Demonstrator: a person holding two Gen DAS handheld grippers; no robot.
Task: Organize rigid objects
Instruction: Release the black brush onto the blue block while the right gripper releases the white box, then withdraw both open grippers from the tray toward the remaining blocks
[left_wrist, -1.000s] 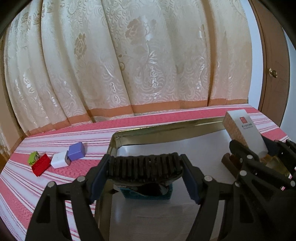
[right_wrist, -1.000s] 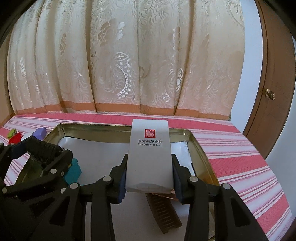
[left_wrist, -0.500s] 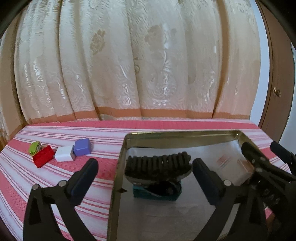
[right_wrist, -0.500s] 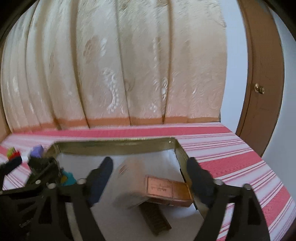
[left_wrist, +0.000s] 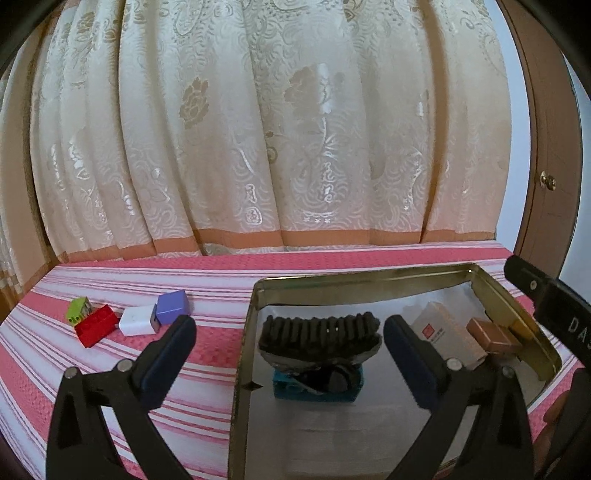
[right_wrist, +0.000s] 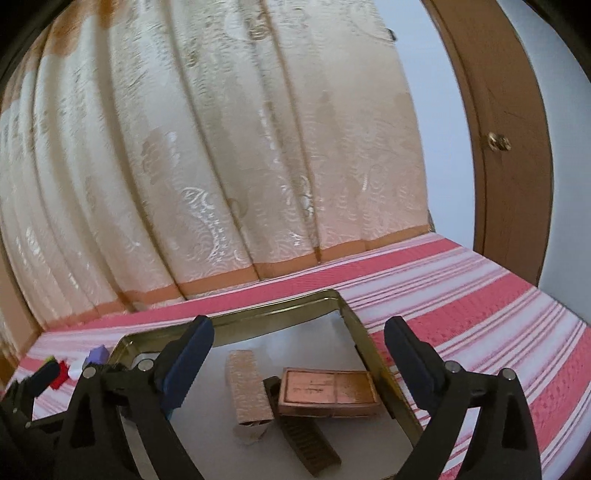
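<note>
brush (left_wrist: 319, 334) atop teal block (left_wrist: 317, 386) in tray (left_wrist: 243, 354); both grippers' jaws spread.

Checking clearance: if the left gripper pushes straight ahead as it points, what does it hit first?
Probably the dark bristle brush, perched on a teal block inside the tin tray, between the open left gripper fingers; depth unclear.

Both wrist cameras are looking forward, close over the shallow gold-rimmed metal tray (left_wrist: 436, 275) (right_wrist: 236, 317), toward the cream curtain (left_wrist: 277, 129) (right_wrist: 207, 147) at twelve o'clock. The right view is tilting, and both are sharing the tray.
</note>
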